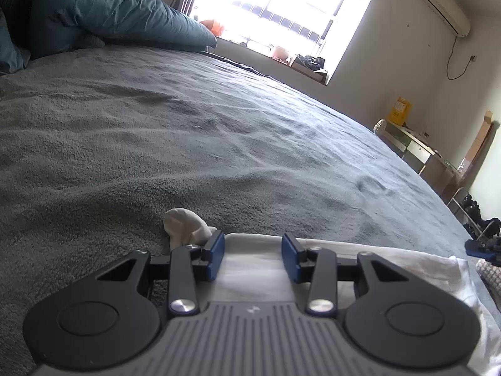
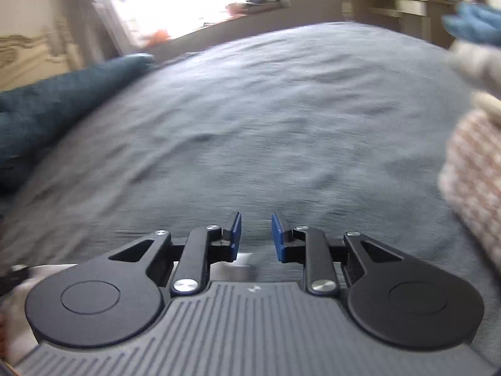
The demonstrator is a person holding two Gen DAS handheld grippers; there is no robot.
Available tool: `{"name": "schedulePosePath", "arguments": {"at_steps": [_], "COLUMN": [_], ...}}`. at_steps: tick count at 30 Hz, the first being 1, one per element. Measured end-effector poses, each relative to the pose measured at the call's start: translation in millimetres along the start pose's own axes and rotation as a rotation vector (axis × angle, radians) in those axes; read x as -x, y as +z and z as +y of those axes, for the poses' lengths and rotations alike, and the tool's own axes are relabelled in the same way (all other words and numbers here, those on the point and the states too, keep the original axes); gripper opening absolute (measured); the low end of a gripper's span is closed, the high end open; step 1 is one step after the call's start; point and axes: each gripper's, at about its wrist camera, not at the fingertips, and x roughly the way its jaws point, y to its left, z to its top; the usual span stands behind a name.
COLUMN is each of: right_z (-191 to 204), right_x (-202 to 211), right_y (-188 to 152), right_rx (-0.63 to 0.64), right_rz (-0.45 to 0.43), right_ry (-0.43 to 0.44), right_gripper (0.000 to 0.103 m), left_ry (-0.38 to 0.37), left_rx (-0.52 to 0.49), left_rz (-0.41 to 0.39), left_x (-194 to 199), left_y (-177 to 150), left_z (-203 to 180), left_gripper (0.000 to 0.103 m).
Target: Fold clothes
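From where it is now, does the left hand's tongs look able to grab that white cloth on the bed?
Probably yes. The left tongs hang open right over the white cloth, which lies flat on the grey blanket. Nothing sits between them; the way looks free.

My bed wears a grey fleecy blanket. On it lie a white garment, teal pillows and a patterned cloth.

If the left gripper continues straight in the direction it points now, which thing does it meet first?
Most likely the white garment lying between and under the left gripper; beyond its edge only the grey bedcover follows. Depth is uncertain.
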Motion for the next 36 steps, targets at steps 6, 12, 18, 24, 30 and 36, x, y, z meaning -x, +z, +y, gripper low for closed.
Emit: {"name": "schedulePosePath", "arguments": {"at_steps": [6, 12, 18, 24, 30, 36], "right_z": [-11, -15, 21, 23, -9, 19], "right_x": [-31, 45, 105, 99, 112, 168], "right_y": [-11, -13, -26, -78, -92, -99], "right_rx": [-0.034, -0.009, 0.127, 0.095, 0.014, 0.078], "right_rz": [0.124, 0.038, 0.030, 0.128, 0.089, -0.034], "right_ry": [-0.061, -0.156, -0.033, 0.037, -0.100, -0.003], "right_gripper": [0.019, 0.022, 0.022, 0.021, 0.022, 0.022], "left_ry": [-0.011, 0.005, 0.061, 0.018, 0.056, -0.022], "left_rx": [0.017, -0.020, -0.132, -0.182, -0.223, -0.217], "left_rz": [0.002, 0.017, -0.049, -0.016, 0.027, 0.121], "left_x": [-2, 1, 49, 102, 129, 151], "left_y": [0, 7, 20, 7, -21, -33], "left_z": [3, -6, -37, -63, -72, -90], "left_gripper": [0.042, 0.046, 0.059, 0.075, 0.075, 0.092]}}
